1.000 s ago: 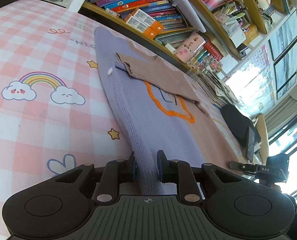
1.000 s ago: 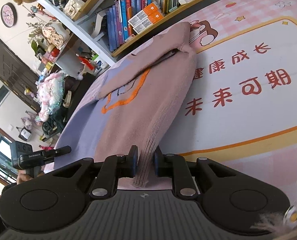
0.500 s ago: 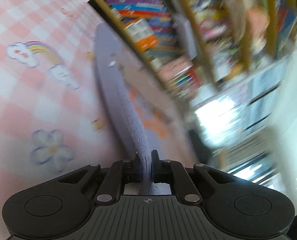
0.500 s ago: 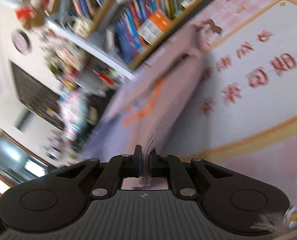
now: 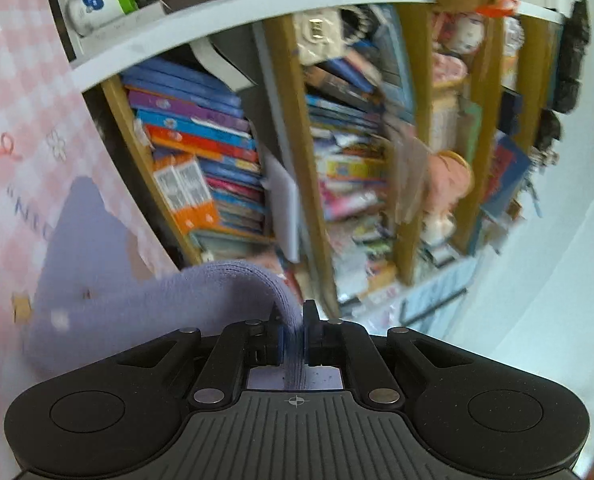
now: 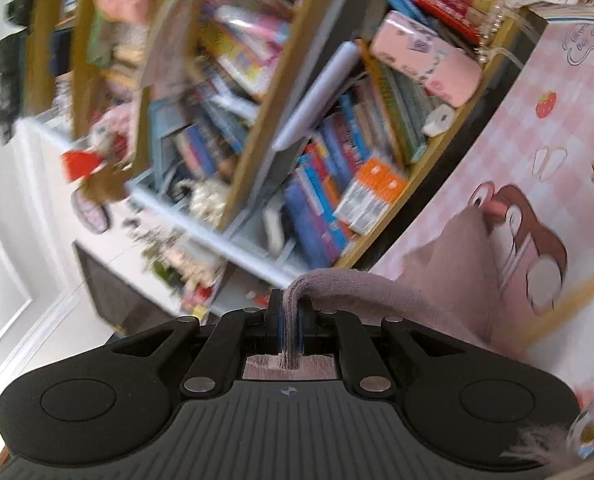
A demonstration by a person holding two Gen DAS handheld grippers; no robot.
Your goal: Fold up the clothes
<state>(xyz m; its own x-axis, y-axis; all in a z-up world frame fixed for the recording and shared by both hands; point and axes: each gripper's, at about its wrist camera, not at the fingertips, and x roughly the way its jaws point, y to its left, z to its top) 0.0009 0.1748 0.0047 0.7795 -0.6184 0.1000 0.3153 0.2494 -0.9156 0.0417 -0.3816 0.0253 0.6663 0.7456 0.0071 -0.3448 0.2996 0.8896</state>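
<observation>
The left gripper [image 5: 293, 332] is clamped on the lavender edge of a sweater [image 5: 97, 280], the knit arching up from a pink checked mat [image 5: 13, 92] into its jaws. The right gripper [image 6: 291, 328] pinches the same sweater's mauve edge [image 6: 437, 284], which rises off the mat [image 6: 557, 140] beside a cartoon print. Both views are blurred and face a crowded bookshelf [image 5: 217, 152] just behind the mat.
</observation>
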